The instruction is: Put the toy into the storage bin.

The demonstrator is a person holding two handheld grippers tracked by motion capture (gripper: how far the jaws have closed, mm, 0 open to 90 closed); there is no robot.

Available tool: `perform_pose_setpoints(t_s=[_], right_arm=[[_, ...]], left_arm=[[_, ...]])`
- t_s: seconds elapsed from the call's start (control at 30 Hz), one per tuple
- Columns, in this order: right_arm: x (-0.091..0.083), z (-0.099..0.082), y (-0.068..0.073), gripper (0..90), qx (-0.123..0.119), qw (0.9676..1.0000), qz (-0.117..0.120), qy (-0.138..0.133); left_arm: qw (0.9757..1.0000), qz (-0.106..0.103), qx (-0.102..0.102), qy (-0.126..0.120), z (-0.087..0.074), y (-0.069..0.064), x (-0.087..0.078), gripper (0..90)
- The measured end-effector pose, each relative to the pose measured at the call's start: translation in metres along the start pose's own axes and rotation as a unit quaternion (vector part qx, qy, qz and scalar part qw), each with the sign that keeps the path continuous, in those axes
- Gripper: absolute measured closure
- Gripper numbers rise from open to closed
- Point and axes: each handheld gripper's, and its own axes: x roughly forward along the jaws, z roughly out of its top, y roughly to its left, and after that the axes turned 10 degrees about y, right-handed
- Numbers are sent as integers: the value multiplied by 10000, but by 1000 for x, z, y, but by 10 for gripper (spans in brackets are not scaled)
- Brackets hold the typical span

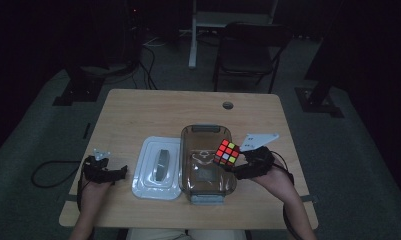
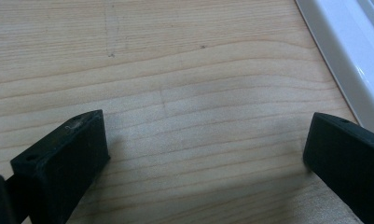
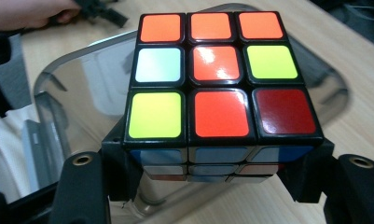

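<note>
A scrambled puzzle cube [image 1: 226,152] with orange, red, yellow and white squares hangs above the right rim of a clear smoky plastic container [image 1: 206,180]. My right gripper [image 1: 235,163] is shut on the cube. In the right gripper view the two black jaws clamp the cube [image 3: 212,74] by its lower sides, over the open container [image 3: 77,79], and my right gripper [image 3: 215,164] points toward its middle. My left gripper [image 1: 119,173] rests on the table at the left, open. In the left gripper view, my left gripper [image 2: 208,140] has only bare wood between its jaws.
A white lid [image 1: 157,169] lies flat between the left gripper and the container; its edge [image 2: 343,56] shows beside the left jaws. The wooden table [image 1: 153,110] has a cable hole [image 1: 228,105] at the back. A folding chair [image 1: 250,52] stands behind the table.
</note>
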Motion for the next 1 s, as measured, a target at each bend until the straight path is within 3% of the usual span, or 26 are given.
perform_pose_setpoints(t_s=[0.23, 0.4, 0.47, 0.53, 0.67, 0.83, 1.0], right_arm=[[17, 12, 8, 337, -447, 9977, 256, 449], [36, 21, 13, 337, -768, 9910, 514, 966], [38, 22, 13, 337, -811, 9900, 534, 1027], [48, 26, 15, 337, -976, 9851, 572, 1294], [56, 30, 16, 337, -1107, 9803, 605, 1517], [71, 36, 20, 337, -1323, 9696, 592, 1969], [77, 45, 24, 337, -1467, 9639, 577, 2148]], left_arm=[[10000, -5, 13, 4, 0, 0, 0, 6], [10000, -5, 16, 3, 0, 0, 0, 6], [10000, -5, 16, 3, 0, 0, 0, 6], [10000, -5, 14, 4, 0, 0, 0, 6], [10000, -5, 14, 3, 0, 0, 0, 6], [10000, -5, 16, 3, 0, 0, 0, 6], [10000, -9, 15, -1, 0, 0, 0, 6]])
